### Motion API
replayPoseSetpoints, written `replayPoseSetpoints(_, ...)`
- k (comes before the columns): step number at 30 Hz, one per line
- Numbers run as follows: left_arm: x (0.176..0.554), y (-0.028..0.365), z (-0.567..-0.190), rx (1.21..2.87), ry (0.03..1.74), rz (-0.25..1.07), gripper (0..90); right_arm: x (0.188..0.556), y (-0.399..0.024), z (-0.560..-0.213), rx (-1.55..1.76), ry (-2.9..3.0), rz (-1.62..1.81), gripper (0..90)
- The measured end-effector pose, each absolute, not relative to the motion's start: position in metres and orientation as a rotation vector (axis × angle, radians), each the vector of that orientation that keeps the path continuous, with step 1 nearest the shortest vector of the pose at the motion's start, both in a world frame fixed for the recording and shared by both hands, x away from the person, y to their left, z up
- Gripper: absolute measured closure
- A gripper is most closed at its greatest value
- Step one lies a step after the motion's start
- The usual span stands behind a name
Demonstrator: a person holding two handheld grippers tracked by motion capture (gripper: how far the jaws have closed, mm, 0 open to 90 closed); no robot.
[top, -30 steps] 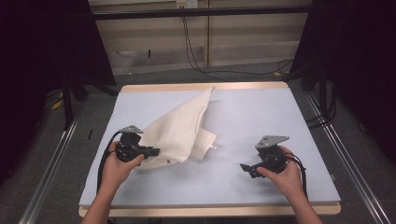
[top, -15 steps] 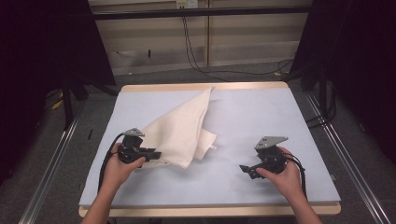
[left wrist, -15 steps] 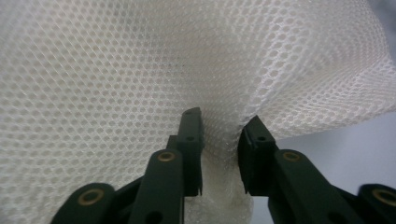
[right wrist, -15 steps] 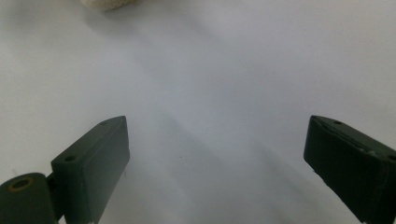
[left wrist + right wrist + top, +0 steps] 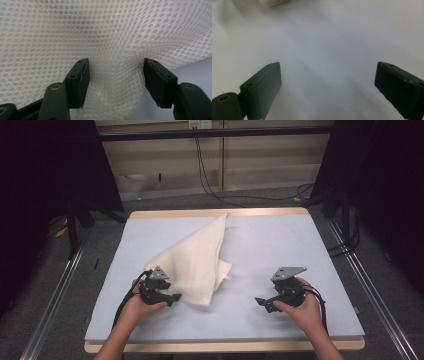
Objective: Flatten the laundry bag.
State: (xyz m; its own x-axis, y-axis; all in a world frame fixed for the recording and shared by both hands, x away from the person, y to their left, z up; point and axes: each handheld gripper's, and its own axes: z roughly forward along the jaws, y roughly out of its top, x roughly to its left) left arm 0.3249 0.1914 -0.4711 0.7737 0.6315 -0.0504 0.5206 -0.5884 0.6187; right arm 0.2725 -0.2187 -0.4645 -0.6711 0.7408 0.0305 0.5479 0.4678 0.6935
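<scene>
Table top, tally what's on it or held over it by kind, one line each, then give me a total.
White mesh cloth: 1
Handheld black grippers: 2, the left gripper at the cloth's near edge, the right gripper over the bare blue-grey table cover
Total: 3

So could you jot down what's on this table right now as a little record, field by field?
surface: pale blue table with a wooden edge
cloth: white mesh cloth, folded, tapering to a point at the far edge
left gripper: at the cloth's near corner; its jaws have just been opening, with mesh bulging between them
right gripper: jaws apart over bare table, away from the cloth
hands: one on each gripper
</scene>
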Motion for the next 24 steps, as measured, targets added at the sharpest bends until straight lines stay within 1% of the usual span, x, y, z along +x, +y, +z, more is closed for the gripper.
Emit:
replayPoseSetpoints(1,0.324,0.190,-0.469,2.351,0.860,0.222,41.2,0.273,-0.219,-0.465,1.099,2.441,1.002,6.6)
replayPoseSetpoints(2,0.324,0.188,-0.468,2.366,0.843,0.213,51.2,0.273,-0.218,-0.465,1.099,2.441,0.996,6.6)
replayPoseSetpoints(3,0.323,0.187,-0.467,2.373,0.842,0.217,51.2,0.273,-0.218,-0.465,1.099,2.441,0.996,6.6)
replayPoseSetpoints(6,0.321,0.182,-0.465,2.392,0.841,0.216,61.2,0.273,-0.216,-0.466,1.088,2.442,1.011,6.7)
replayPoseSetpoints(7,0.321,0.182,-0.465,2.386,0.850,0.215,62.6,0.273,-0.216,-0.465,1.088,2.443,1.000,6.7)
replayPoseSetpoints(11,0.320,0.181,-0.465,2.365,0.875,0.208,74.6,0.273,-0.212,-0.465,1.076,2.450,1.008,6.8)
replayPoseSetpoints(15,0.321,0.179,-0.463,2.348,0.910,0.188,79.8,0.272,-0.208,-0.465,1.068,2.465,1.014,6.8)
replayPoseSetpoints(17,0.323,0.181,-0.460,2.331,0.933,0.141,81.1,0.273,-0.206,-0.466,1.058,2.457,1.027,6.8)
replayPoseSetpoints(20,0.325,0.185,-0.456,2.283,0.939,0.086,81.9,0.273,-0.202,-0.466,1.070,2.460,1.032,6.6)
replayPoseSetpoints(24,0.327,0.192,-0.446,2.193,0.963,0.052,82.0,0.274,-0.194,-0.466,1.057,2.473,1.063,5.9)
